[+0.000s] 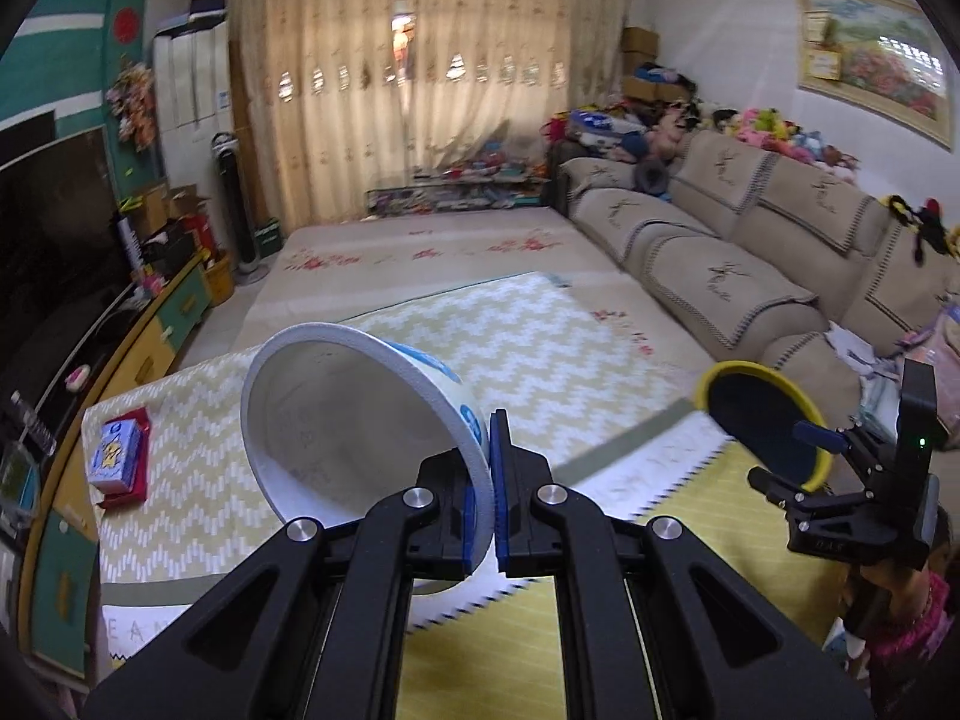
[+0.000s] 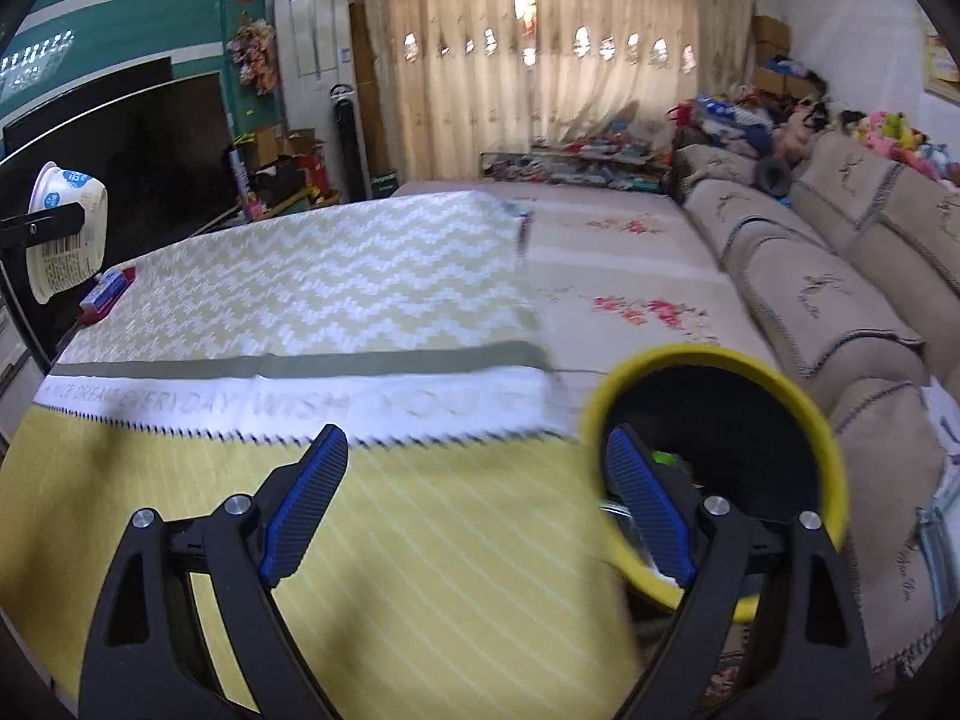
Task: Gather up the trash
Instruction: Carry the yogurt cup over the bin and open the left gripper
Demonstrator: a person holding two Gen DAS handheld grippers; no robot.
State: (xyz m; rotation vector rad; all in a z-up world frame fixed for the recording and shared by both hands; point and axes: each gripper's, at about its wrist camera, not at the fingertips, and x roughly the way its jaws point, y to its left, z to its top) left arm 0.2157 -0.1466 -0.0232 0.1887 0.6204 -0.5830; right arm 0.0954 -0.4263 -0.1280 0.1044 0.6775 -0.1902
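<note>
Patterned mat (image 1: 540,354), white cup (image 1: 336,420) pinched in left hand-held gripper (image 1: 489,480)

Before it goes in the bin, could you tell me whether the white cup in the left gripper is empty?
Empty: the left wrist view looks straight into the tipped white cup and shows only bare white walls.

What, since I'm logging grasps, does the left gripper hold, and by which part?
The left gripper pinches the white cup by its wall, at the rim.
</note>
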